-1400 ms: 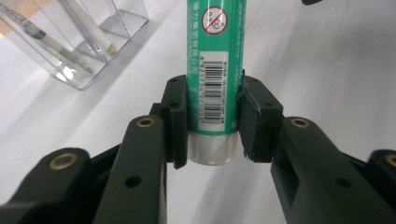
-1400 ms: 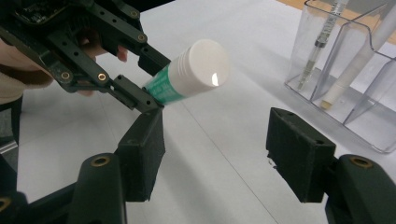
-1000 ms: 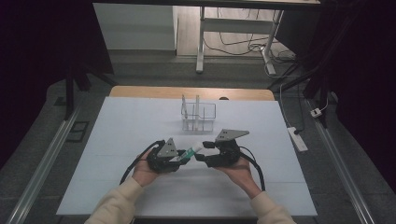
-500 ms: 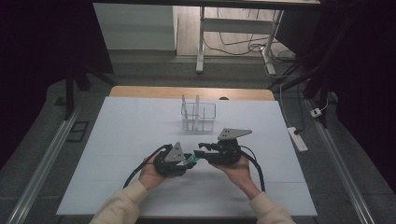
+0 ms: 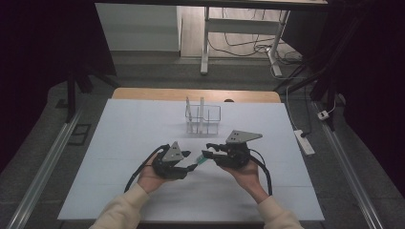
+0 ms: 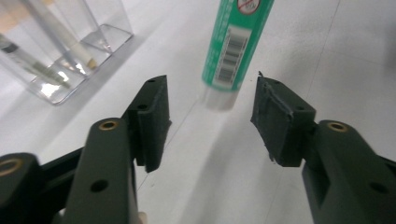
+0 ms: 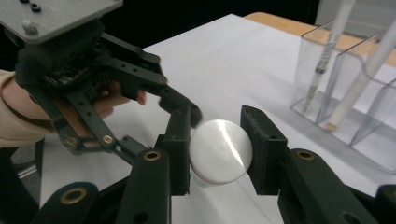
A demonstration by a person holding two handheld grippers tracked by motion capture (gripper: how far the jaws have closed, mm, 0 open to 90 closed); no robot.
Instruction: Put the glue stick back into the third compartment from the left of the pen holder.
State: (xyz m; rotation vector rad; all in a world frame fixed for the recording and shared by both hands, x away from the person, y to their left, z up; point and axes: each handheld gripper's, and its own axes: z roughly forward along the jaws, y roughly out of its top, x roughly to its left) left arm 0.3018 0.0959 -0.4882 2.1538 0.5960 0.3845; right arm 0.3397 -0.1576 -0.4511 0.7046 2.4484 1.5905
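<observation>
High view: my left gripper [image 5: 195, 166] and right gripper [image 5: 208, 149] meet nose to nose over the white table [image 5: 119, 143], the green tube [image 5: 203, 158] bridging them for a hand-over. Left gripper view: my jaws, just opened, stand spread clear of the glossy cylindrical tube [image 6: 236, 42], which hangs ahead between them, with the clear plastic rack [image 6: 56, 51] off to the left. Right gripper view: my jaws, just closed, pinch the tube's round white cap [image 7: 219, 150], so the right carries it alone.

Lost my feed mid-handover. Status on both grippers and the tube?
Right gripper clamped on the green tube at its white end. Left gripper jaws just opened, pads off the tube. Clear pen holder stands apart; nothing in the way.
</observation>
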